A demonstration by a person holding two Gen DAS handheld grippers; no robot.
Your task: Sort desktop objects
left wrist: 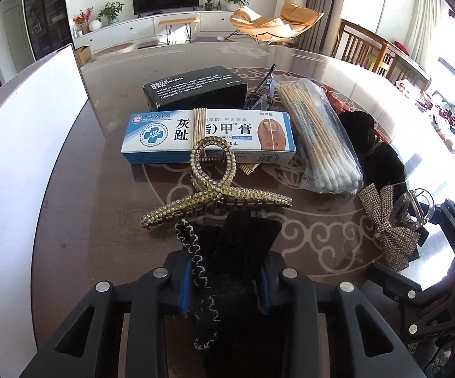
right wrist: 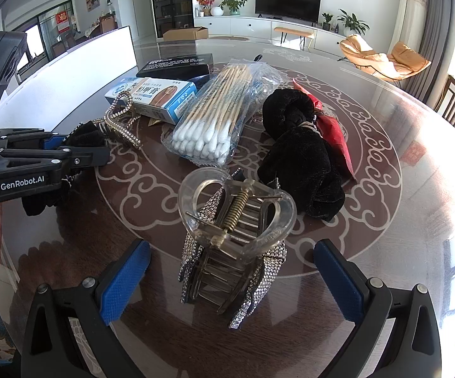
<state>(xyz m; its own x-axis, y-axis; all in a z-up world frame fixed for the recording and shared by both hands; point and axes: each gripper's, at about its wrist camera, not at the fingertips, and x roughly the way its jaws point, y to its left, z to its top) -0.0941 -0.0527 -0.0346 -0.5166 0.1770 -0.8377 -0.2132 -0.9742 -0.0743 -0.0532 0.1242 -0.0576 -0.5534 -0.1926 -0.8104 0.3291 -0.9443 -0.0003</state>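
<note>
Your left gripper (left wrist: 227,283), bottom centre, is clamped on the black bow (left wrist: 240,245). Your right gripper (right wrist: 230,280) is wide open around the clear clip (right wrist: 236,217), not touching.

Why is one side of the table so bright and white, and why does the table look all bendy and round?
In the right wrist view, sunlight glares off the glossy table at right, washing it nearly white. In the left wrist view, the same glare whitens the far right table edge. Both are fisheye pictures, so edges curve and corners go dark. The cotton swab bag stays sharp.
</note>
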